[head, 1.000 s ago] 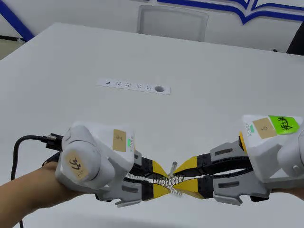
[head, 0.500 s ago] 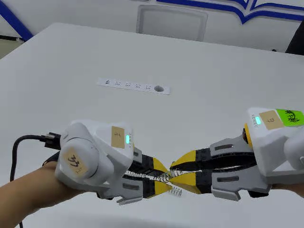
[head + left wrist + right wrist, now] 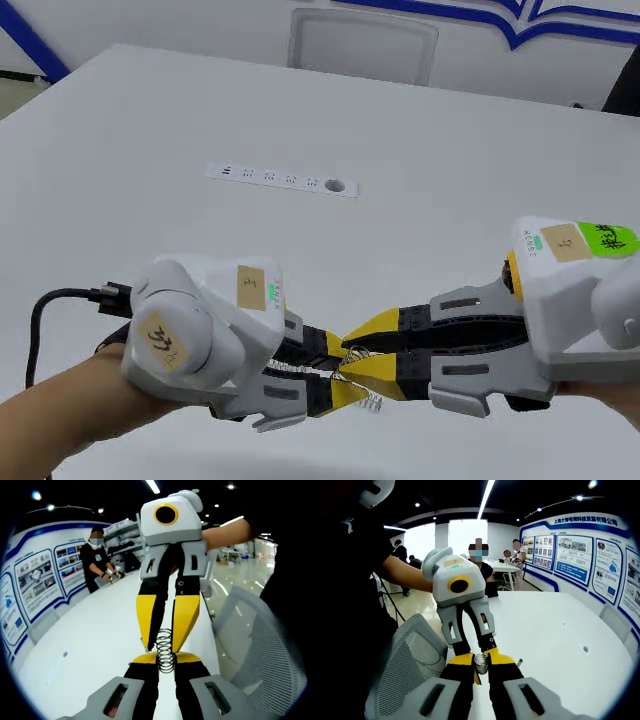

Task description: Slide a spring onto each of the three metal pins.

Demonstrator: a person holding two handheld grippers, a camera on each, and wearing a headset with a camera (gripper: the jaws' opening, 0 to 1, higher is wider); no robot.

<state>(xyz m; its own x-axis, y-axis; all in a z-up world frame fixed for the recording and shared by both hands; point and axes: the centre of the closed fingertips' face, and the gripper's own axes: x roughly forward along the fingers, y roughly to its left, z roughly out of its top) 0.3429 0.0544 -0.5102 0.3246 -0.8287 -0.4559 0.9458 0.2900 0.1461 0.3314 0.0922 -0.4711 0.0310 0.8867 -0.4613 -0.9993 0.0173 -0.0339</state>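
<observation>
A small steel spring (image 3: 352, 353) spans the meeting yellow tips of both grippers, just above the white table (image 3: 420, 200). In the left gripper view the spring (image 3: 165, 650) rises from my left gripper (image 3: 165, 658), which is shut on its near end, into the right gripper (image 3: 163, 644) coming from the top. In the right gripper view the spring (image 3: 480, 664) is seen end-on, with my right gripper (image 3: 480, 661) shut on it. A second spring (image 3: 372, 402) lies on the table below the tips. A small metal pin (image 3: 519, 663) sits on the table nearby.
A white power strip (image 3: 282, 181) lies mid-table and a chair (image 3: 362, 45) stands at the far edge. A black cable (image 3: 50, 300) trails from the left gripper. A mesh chair (image 3: 410, 660) is at the near edge. People stand in the background.
My right gripper has moved left until its tips overlap the left gripper's, and closed on the spring. The pin that stood out between the tips is now hidden in the head view.
</observation>
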